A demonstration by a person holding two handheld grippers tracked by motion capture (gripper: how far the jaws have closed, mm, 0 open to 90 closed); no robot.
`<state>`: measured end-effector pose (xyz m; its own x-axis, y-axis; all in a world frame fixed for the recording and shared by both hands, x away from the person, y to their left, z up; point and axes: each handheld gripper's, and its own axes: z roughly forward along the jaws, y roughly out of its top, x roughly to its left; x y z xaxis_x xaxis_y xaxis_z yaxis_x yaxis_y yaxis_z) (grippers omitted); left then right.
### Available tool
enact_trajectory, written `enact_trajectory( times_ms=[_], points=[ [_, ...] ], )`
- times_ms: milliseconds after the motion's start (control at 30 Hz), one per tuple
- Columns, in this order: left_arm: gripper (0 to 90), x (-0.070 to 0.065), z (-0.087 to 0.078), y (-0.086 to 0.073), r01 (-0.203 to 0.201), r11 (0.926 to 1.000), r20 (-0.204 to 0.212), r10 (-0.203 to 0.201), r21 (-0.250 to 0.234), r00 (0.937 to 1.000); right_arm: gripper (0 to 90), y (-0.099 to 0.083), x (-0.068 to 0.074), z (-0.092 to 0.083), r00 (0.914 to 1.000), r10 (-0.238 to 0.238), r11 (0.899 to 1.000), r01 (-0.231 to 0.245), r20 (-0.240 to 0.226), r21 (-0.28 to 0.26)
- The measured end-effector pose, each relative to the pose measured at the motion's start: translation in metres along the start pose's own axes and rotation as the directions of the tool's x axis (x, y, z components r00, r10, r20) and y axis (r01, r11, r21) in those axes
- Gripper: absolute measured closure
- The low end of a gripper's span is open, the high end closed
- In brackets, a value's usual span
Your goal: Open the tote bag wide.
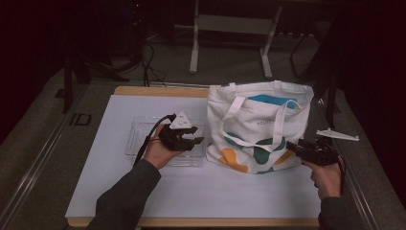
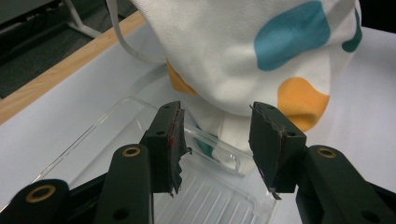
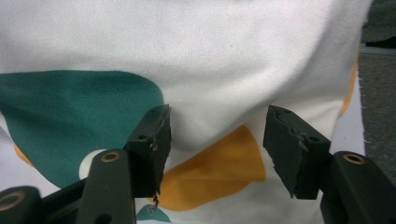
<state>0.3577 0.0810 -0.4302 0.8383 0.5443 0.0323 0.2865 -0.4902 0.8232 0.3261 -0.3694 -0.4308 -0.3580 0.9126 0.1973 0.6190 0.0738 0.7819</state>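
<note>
A white tote bag (image 1: 258, 125) with teal, orange and blue patches lies in the middle right of the white table. A clear plastic tray (image 1: 141, 130) sits just left of it. My left gripper (image 1: 197, 140) hovers over the tray's right end and points at the bag's lower left corner. In the left gripper view its jaws (image 2: 217, 126) are open, with the tray (image 2: 219, 196) and the bag (image 2: 233, 56) beyond them. My right gripper (image 1: 293, 146) points left at the bag's lower right corner. It stands open (image 3: 217, 130) just short of the fabric (image 3: 210, 60), nothing between its fingers.
The white table top (image 1: 191, 187) has a wooden edge (image 1: 158, 91) at the back. A metal stand (image 1: 230, 28) and cables (image 1: 148, 62) are on the floor beyond it. A grey ledge (image 1: 378, 191) runs along the table's right side.
</note>
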Motion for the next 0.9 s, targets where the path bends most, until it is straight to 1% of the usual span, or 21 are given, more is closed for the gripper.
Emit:
enact_trajectory(
  times_ms=[33, 133, 200, 233, 367, 433, 500, 600, 633, 733, 833, 900],
  points=[
    [54.5, 0.0, 0.002, 0.001, 0.003, 1.0, 0.003, -0.003, -0.002, 1.0, 40.2, 0.001, 0.0, 0.001, 1.0, -0.002, 1.0, 0.002, -0.003, 0.005],
    [54.4, 0.002, 0.009, 0.006, -0.011, 0.9998, -0.004, 0.011, 0.016, 0.9999, 39.8, 0.004, -0.001, 0.004, 0.9999, -0.004, 1.0, 0.005, -0.016, 0.018],
    [54.3, 0.005, 0.012, 0.008, -0.006, 0.9998, 0.004, 0.006, 0.02, 1.0, 41.0, 0.006, -0.002, 0.005, 0.9998, -0.002, 1.0, 0.002, -0.02, 0.031],
    [54.3, 0.006, 0.015, 0.008, -0.001, 0.9998, -0.001, 0.001, 0.022, 1.0, 43.0, 0.008, -0.003, 0.006, 0.9998, 0.004, 0.999, -0.003, -0.018, 0.043],
    [54.3, 0.01, 0.019, 0.01, 0.005, 0.9996, -0.004, -0.005, 0.029, 1.0, 49.0, 0.011, -0.007, 0.007, 0.9986, 0.043, 0.997, -0.041, -0.03, 0.058],
    [54.5, 0.013, 0.023, 0.013, 0.011, 0.9994, -0.007, -0.011, 0.034, 0.9999, 54.0, 0.013, -0.009, 0.008, 0.9977, 0.056, 0.996, -0.054, -0.037, 0.068],
    [54.7, 0.013, 0.025, 0.015, 0.012, 0.9993, -0.011, -0.012, 0.037, 0.9999, 57.0, 0.014, -0.009, 0.008, 0.9974, 0.06, 0.996, -0.057, -0.039, 0.074],
    [56.2, 0.013, 0.028, 0.016, 0.014, 0.9991, -0.012, -0.013, 0.041, 0.9998, 63.7, 0.015, -0.009, 0.009, 0.9978, 0.053, 0.996, -0.05, -0.038, 0.079],
    [57.0, 0.013, 0.03, 0.017, 0.01, 0.9989, -0.02, -0.01, 0.045, 0.9998, 65.6, 0.015, -0.01, 0.01, 0.9978, 0.053, 0.996, -0.05, -0.039, 0.079],
    [57.2, 0.014, 0.031, 0.019, 0.009, 0.9989, -0.019, -0.008, 0.046, 0.9998, 69.8, 0.015, -0.01, 0.012, 0.997, 0.064, 0.995, -0.061, -0.044, 0.077],
    [57.2, 0.015, 0.031, 0.021, 0.009, 0.9988, -0.024, -0.008, 0.048, 0.9997, 76.1, 0.015, -0.01, 0.014, 0.996, 0.078, 0.994, -0.074, -0.043, 0.081],
    [58.6, 0.015, 0.031, 0.022, 0.013, 0.9989, -0.027, -0.012, 0.044, 0.9996, 80.7, 0.015, -0.009, 0.015, 0.9963, 0.076, 0.994, -0.072, -0.041, 0.08]
  ],
)
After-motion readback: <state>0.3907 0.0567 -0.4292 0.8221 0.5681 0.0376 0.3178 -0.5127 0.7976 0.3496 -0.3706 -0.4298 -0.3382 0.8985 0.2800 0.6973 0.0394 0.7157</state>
